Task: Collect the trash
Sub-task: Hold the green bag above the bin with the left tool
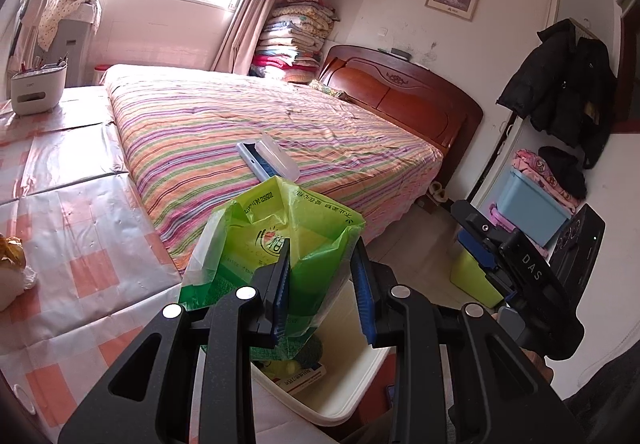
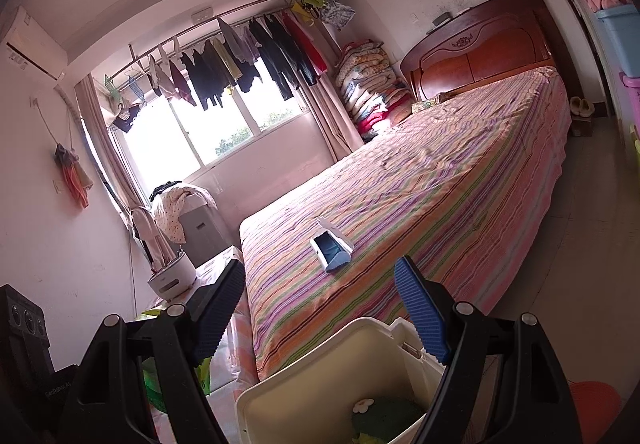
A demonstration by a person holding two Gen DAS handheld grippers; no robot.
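At nine o'clock in the left wrist view, lying on the checked table (image 1: 80, 224): a crumpled brown-and-white wad (image 1: 10, 264), probably trash, waiting untouched well apart from the bin.

Toward the centre, keeping the green bag (image 1: 280, 228) bunched between the fingers (image 1: 280, 284) of the left gripper (image 1: 322, 248). Standing about half apart, with plastic touching both pads. Not showing whether actually pinching it or merely cradling it. Billowing up toward twelve o'clock, and trailing its lower end down at six o'clock into the white bin (image 1: 340, 404). Seemingly positioning the bag straight above the opening, so that letting go would drop it inside instead of onto the floor.

Inside the bin, already sitting at the bottom: a printed carton (image 1: 300, 378) and some green and yellow scraps.

At three o'clock in the same view, hovering just beside the bin: the black body of the right gripper (image 2: 320, 264). Spreading wide in its own view and gripping nothing. Aiming over the near rim at six o'clock, probably steadying the bin or waiting for the next piece.

Beyond, at twelve o'clock, resting on the striped bed (image 2: 460, 183): a blue-and-white brush (image 2: 332, 248), apparently not trash.
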